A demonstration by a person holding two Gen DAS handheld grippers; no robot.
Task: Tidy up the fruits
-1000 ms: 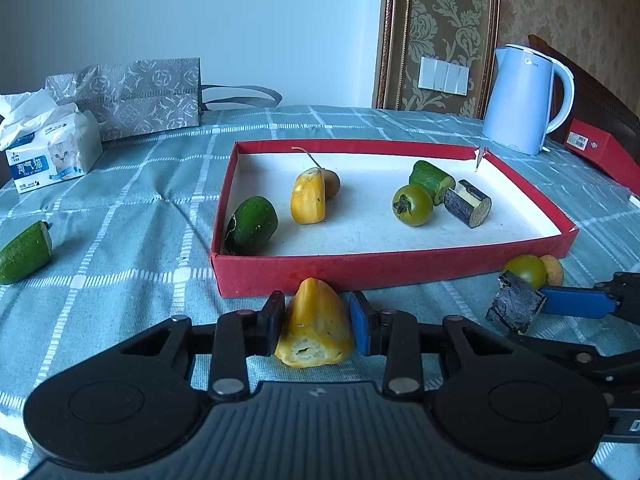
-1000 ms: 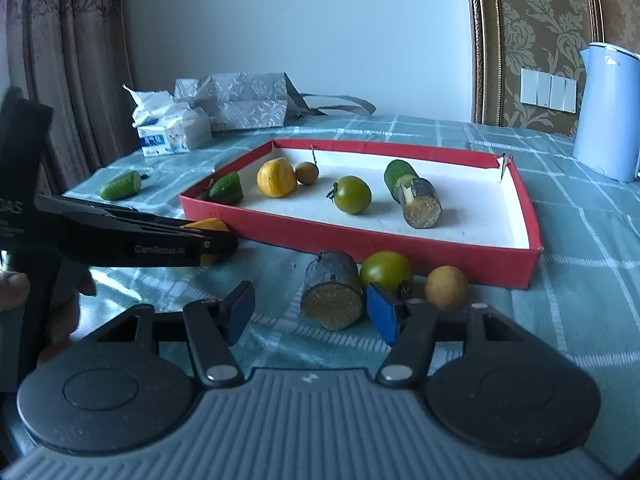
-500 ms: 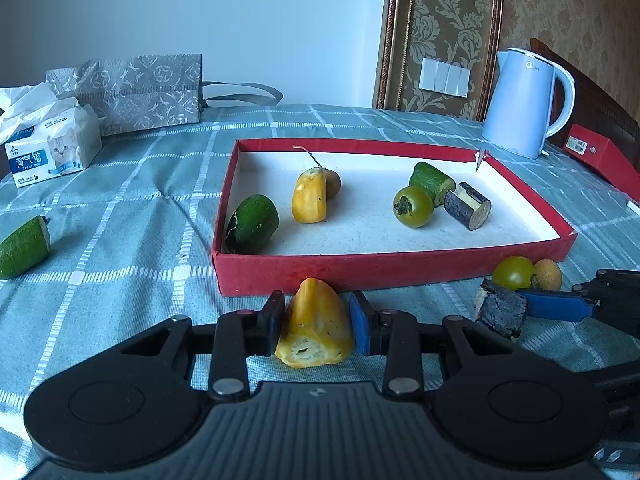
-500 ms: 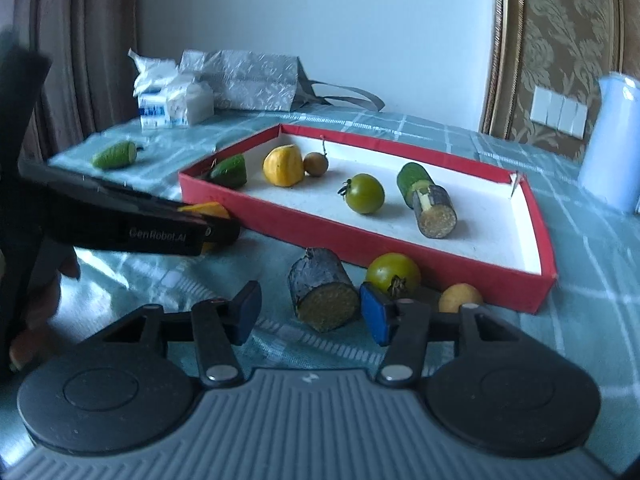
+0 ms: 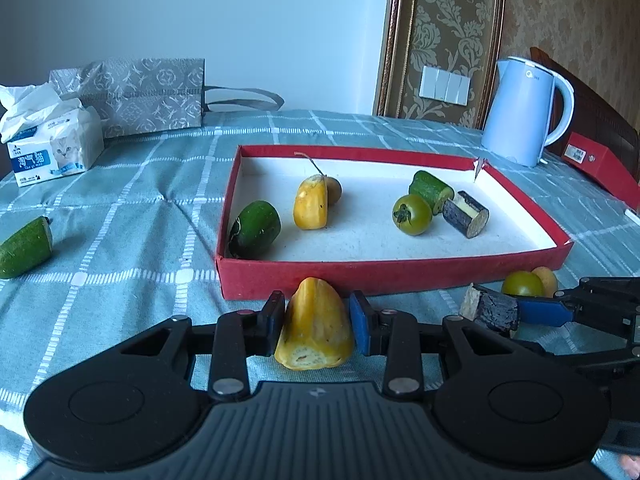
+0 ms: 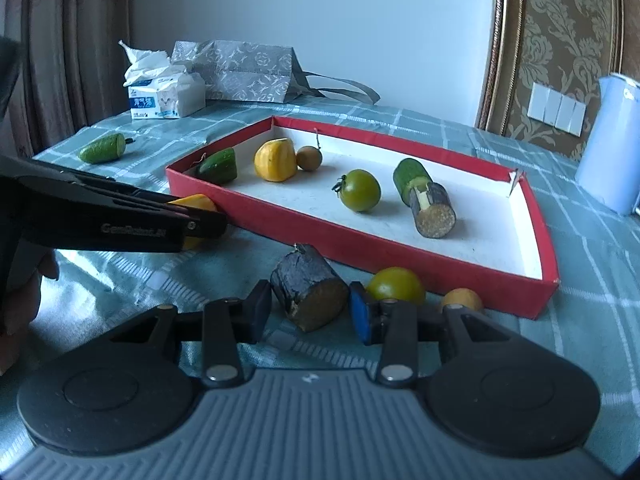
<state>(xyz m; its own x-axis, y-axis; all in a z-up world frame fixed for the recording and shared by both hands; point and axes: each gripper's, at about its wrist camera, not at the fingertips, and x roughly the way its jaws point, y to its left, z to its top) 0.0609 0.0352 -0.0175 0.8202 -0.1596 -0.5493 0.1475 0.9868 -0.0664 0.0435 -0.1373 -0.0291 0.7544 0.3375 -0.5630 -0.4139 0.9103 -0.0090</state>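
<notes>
My left gripper point(image 5: 316, 316) is shut on a yellow fruit wedge point(image 5: 314, 332) just in front of the red tray's point(image 5: 360, 276) near wall. My right gripper point(image 6: 308, 308) is closing its jaws on a dark-skinned stub point(image 6: 308, 292) with a yellowish cut face, and both pads touch it. A green tomato point(image 6: 396, 286) and a small orange fruit point(image 6: 462, 300) lie on the cloth just behind it. The tray holds a cucumber piece point(image 5: 256, 228), a yellow wedge point(image 5: 310, 208), a green tomato point(image 5: 412, 220) and another dark stub point(image 5: 466, 220). A cucumber half point(image 5: 26, 246) lies far left on the cloth.
A tissue pack point(image 5: 52, 148) and a grey bag point(image 5: 144, 96) stand at the back left. A blue kettle point(image 5: 524, 112) and a red box point(image 5: 596, 168) are at the back right. A hand point(image 6: 20, 304) holds the left gripper's handle. A checked cloth covers the table.
The right gripper's jaws have narrowed from wide apart onto the dark stub, which now sits tilted between the pads. The left gripper and its yellow wedge have not moved.
</notes>
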